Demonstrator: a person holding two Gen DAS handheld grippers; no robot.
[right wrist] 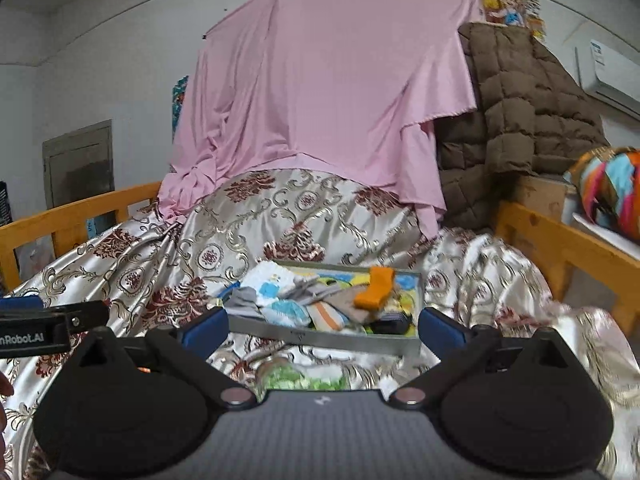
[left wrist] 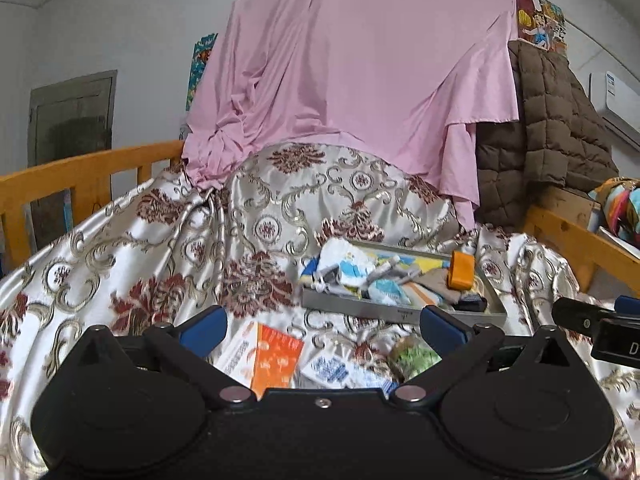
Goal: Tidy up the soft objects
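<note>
Socks [right wrist: 316,304] and small cloths, an orange piece [right wrist: 376,288] on top, fill the grey tray [right wrist: 320,338] on the bedspread [right wrist: 120,280]; left gripper [left wrist: 322,326] and right gripper [right wrist: 322,326] both gape wide, empty.

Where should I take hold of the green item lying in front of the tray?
Grip the green bundle across its middle, coming straight down from above. It lies flat on the patterned bedspread, apart from the tray, just before the open right claw. It is blurred, so its edges are unclear.
</note>
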